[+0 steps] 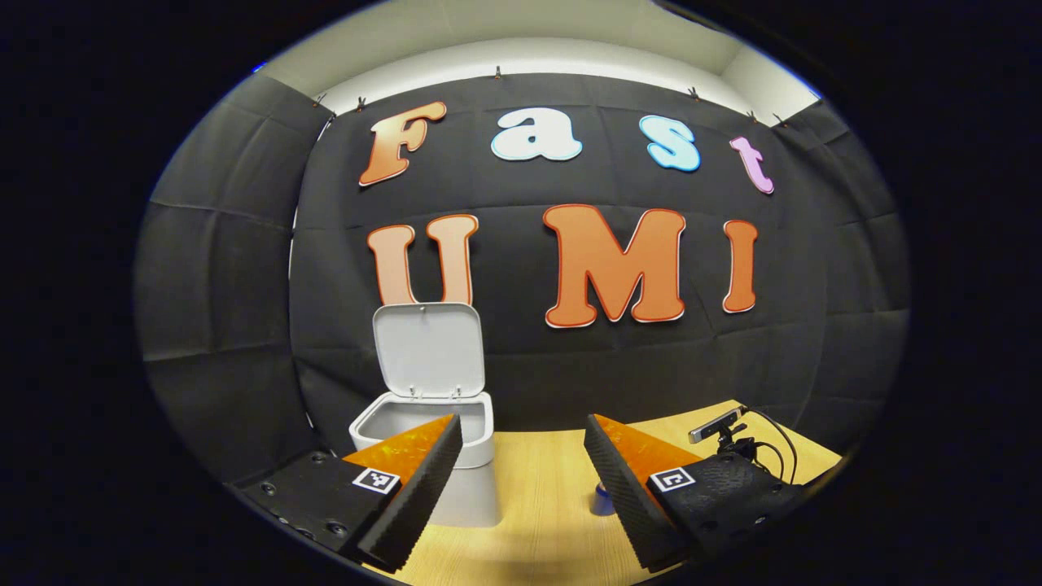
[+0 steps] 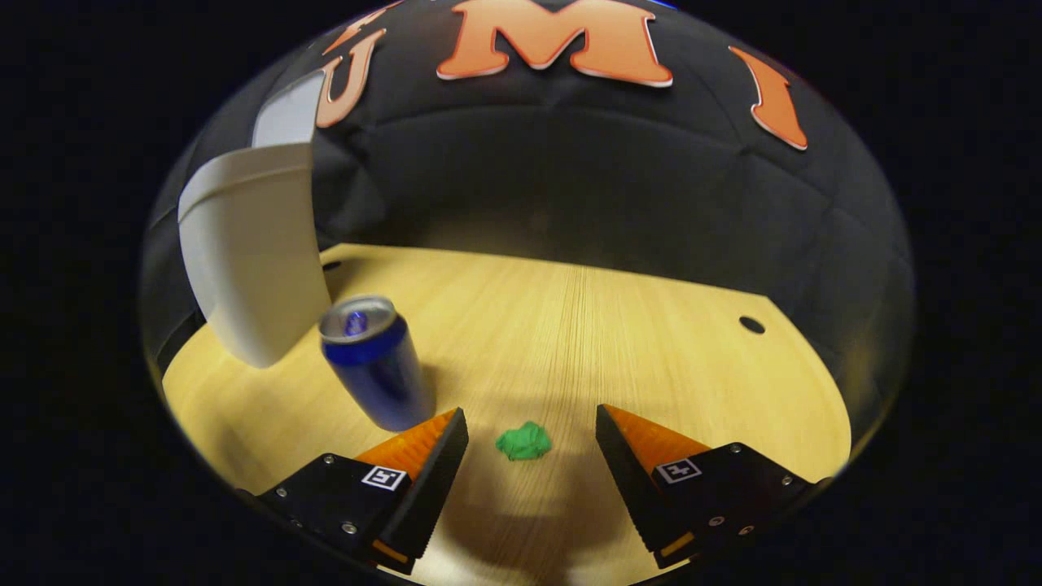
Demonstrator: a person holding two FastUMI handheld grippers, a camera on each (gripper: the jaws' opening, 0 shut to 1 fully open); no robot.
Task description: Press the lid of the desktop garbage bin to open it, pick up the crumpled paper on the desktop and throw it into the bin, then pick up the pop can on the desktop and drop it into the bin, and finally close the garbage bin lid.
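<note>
Lid step appears done: in the left gripper view the garbage bin [image 1: 440, 456] stands on the wooden desktop [image 1: 537, 521] with its lid [image 1: 429, 352] swung up and standing upright behind the open mouth. The left gripper [image 1: 523, 456] is held released, fingers spread wide with nothing between them, level with the bin's rim and just to its right; the near finger overlaps the bin's front corner in the picture, contact cannot be told. In the right gripper view the bin [image 2: 252, 252] sits at the far left, the pop can [image 2: 376, 362] upright just beside it on the desktop [image 2: 619, 342], and the crumpled paper [image 2: 523, 441] — a small green wad — lies on the wood to the right of the can, well apart from the bin. The right gripper [image 2: 531, 439] is also unclenched, jaws wide, hovering above the paper with the wad centred in the gap; neither finger touches it. Judged progress: one step of four complete — the paper pickup is being lined up but no grasp is made. Remaining: close on the paper, carry and drop it into the bin, then the can, then shut the lid
</note>
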